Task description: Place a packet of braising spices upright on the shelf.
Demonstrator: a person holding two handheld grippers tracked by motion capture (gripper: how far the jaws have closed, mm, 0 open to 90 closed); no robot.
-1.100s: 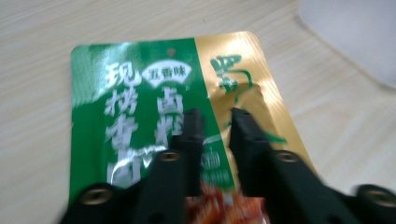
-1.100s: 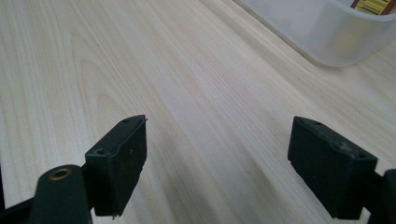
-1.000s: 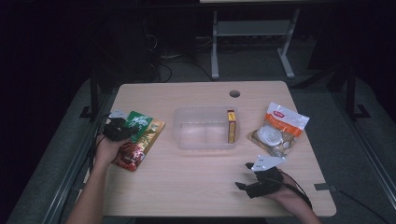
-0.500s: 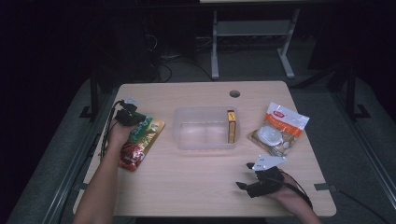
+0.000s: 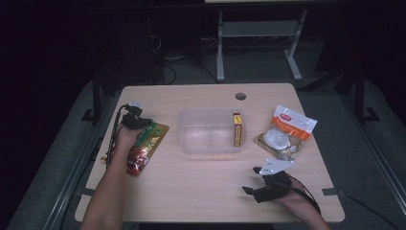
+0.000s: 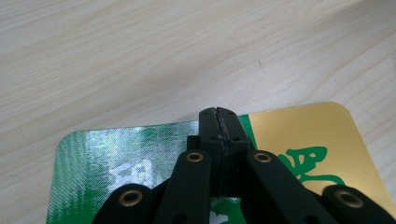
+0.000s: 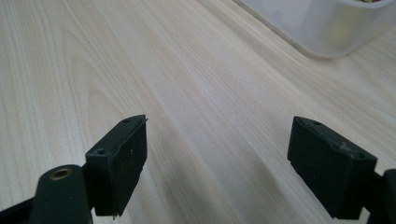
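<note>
Left gripper (image 6: pixel 218 116) jaws fully closed, tips over far edge of the green-gold snack pouch (image 5: pixel 143 146), which lies flat at table (image 5: pixel 201 191) left. Right gripper (image 7: pixel 217 163) wide open, empty, resting near front edge, clear plastic tub (image 5: pixel 210 136) ahead.

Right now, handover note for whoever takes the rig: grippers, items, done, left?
Left gripper: jaws shut, tips over the far edge of the green and gold pouch at the table's left; whether the edge is pinched is unclear.
Right gripper: open, nothing between its jaws, low over bare table near the front right.
Clear tub in the middle holds a yellow box standing against its right wall.
White and orange bag lies right of the tub.
Done: box is in the tub.
Left, probably: pouch and bag into the tub.
</note>
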